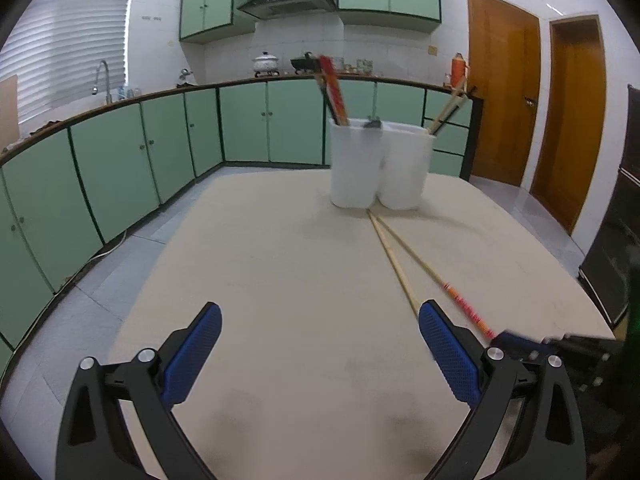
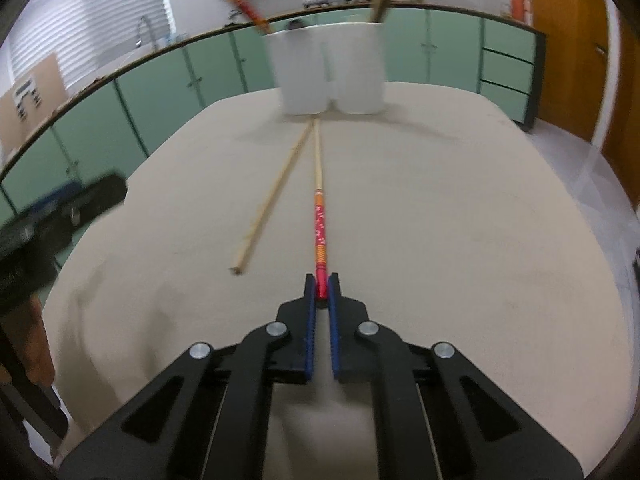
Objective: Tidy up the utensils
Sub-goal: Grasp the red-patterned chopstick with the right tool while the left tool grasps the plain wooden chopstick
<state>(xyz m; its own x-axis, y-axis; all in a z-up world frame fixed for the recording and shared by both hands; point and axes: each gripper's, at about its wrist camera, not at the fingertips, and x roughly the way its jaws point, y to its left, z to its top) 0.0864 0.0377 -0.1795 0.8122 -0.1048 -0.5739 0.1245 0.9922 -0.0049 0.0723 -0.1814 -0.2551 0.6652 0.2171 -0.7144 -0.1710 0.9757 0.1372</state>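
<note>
Two chopsticks lie on the beige table, tips toward two white holders. The one with a red and orange patterned end (image 2: 320, 224) has that end clamped between the pads of my right gripper (image 2: 322, 286), which is shut on it. The plain wooden chopstick (image 2: 276, 196) lies free to its left. In the left wrist view, my left gripper (image 1: 320, 320) hovers open over the table, the plain chopstick (image 1: 394, 264) running under its right finger. The left white holder (image 1: 354, 162) has red chopsticks and a dark utensil; the right white holder (image 1: 406, 166) has wooden ones.
The beige table (image 1: 260, 280) ends at a grey tiled floor, with green cabinets (image 1: 120, 168) along the far wall and wooden doors (image 1: 504, 100) to the right. The left gripper's black body (image 2: 52, 220) shows at the left of the right wrist view.
</note>
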